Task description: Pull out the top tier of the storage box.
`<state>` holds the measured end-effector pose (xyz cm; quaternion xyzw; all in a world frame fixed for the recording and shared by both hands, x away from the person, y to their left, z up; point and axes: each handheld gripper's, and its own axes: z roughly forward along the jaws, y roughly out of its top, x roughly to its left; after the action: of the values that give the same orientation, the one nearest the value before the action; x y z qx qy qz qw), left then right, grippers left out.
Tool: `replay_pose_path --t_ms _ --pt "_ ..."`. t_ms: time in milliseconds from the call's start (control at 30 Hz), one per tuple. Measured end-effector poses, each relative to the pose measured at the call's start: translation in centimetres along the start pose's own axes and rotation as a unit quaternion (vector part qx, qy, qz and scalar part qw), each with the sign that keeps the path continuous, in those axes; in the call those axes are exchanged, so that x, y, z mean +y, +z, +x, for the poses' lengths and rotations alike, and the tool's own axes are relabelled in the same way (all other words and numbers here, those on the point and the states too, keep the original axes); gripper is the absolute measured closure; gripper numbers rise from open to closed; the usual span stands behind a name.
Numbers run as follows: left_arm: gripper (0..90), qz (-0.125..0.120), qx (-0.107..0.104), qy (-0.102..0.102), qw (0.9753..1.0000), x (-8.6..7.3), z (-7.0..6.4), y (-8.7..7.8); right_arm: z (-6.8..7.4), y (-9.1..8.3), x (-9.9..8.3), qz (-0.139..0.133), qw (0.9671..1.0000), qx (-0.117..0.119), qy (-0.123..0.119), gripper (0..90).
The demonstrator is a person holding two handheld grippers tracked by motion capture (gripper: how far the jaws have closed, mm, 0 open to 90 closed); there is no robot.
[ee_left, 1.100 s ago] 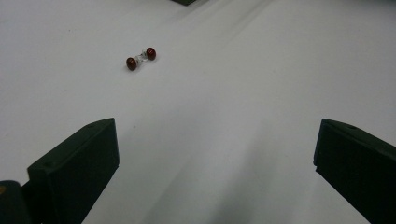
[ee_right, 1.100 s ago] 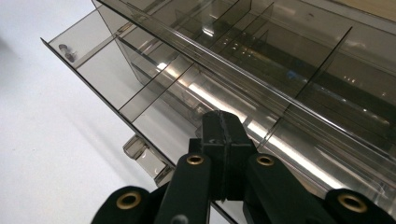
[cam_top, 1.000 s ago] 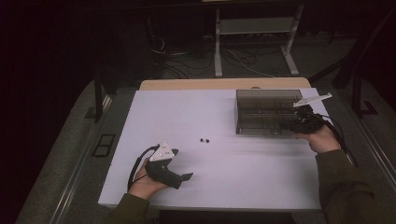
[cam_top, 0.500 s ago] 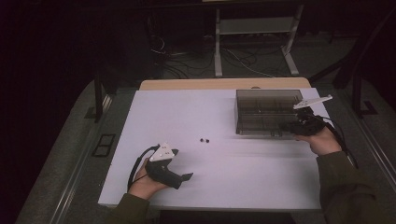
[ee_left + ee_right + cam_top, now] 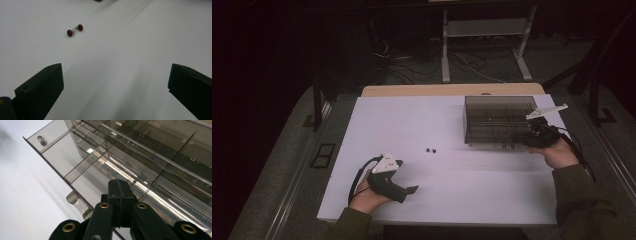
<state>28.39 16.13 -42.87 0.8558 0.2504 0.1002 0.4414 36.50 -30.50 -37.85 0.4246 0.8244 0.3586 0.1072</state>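
The work looked barely begun. The right tongs (image 5: pixel 119 202) were clenched shut with nothing between them, their tips pressed against the lid of the clear box (image 5: pixel 498 119) at its near edge, close to the latch (image 5: pixel 78 203); the box sat toward the far right corner of the surface (image 5: pixel 472 190) and appeared closed. The left tongs (image 5: pixel 112 82) were released, their jaws standing wide apart, low over the surface near its front left, aimed at the small red double bead (image 5: pixel 74 30), which lay alone near the middle, well apart from both the tongs and the box. A similar bead (image 5: pixel 41 140) seemed to sit in a far corner compartment. By this judgement, opening the lid, picking up the bead and dropping it in a compartment all remained. Nothing lay between bead and box; only the shut lid stood in the way.
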Motion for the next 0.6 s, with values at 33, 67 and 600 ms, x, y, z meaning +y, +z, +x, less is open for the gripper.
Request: replay_pose_path --t_ms 33,67,600 --pt "0.0 0.0 0.0 0.0 1.0 0.01 -0.02 0.0 0.07 -0.01 -0.04 0.001 1.0 0.001 0.001 88.7" --pt "0.0 0.0 -0.001 0.001 1.0 0.02 -0.03 -0.01 0.11 -0.01 -0.07 0.002 1.0 0.0 0.0 88.8" --pt "0.0 0.001 -0.002 0.001 1.0 0.01 -0.06 -0.02 0.71 -0.33 -0.58 0.009 0.9999 0.003 -0.007 88.8"
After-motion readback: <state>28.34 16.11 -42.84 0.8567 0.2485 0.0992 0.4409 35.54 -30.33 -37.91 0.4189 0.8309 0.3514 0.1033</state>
